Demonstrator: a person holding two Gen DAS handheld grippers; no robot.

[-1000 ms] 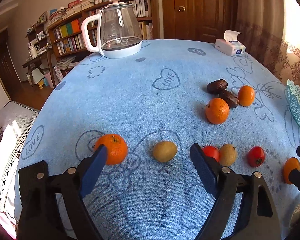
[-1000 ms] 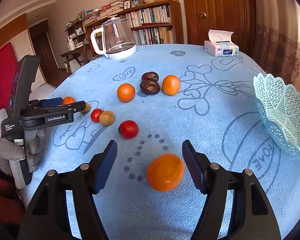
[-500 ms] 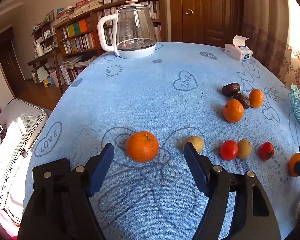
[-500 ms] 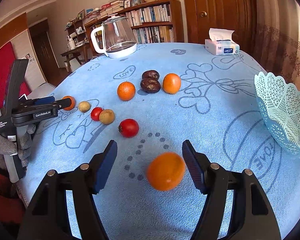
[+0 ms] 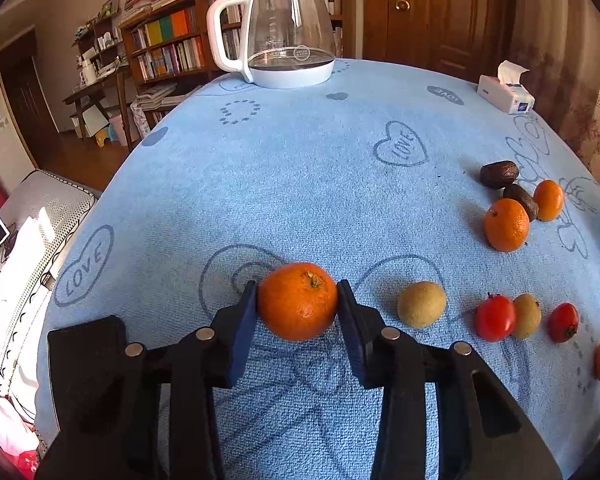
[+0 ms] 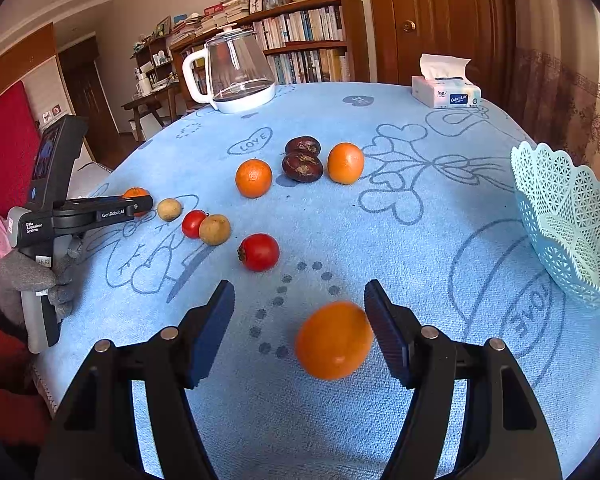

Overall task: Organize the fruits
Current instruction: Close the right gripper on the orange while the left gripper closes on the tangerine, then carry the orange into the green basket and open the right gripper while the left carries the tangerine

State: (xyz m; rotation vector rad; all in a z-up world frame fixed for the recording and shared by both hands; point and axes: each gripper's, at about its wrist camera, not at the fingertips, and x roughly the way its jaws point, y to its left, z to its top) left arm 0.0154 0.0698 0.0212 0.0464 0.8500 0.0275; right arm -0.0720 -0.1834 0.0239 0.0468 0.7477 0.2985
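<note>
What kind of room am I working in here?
Most likely a lived-in home, a living or dining room: packed bookshelves against the wall, a wooden door, and a table under a blue "LOVE" cloth holding a glass kettle and tissue box.

From my remote station I see a table under a blue cloth (image 5: 300, 184) printed with hearts and the word LOVE. A glass kettle (image 5: 288, 28) with a white handle and base stands at the far edge; a tissue box (image 6: 446, 94) sits at the far right corner, well apart from it. Behind the table, a wooden bookshelf (image 6: 300, 36) packed with books adjoins a dark wooden door (image 6: 440, 20). At left, a red panel (image 6: 4, 148) stands by a grey cushion (image 5: 40, 208).
</note>
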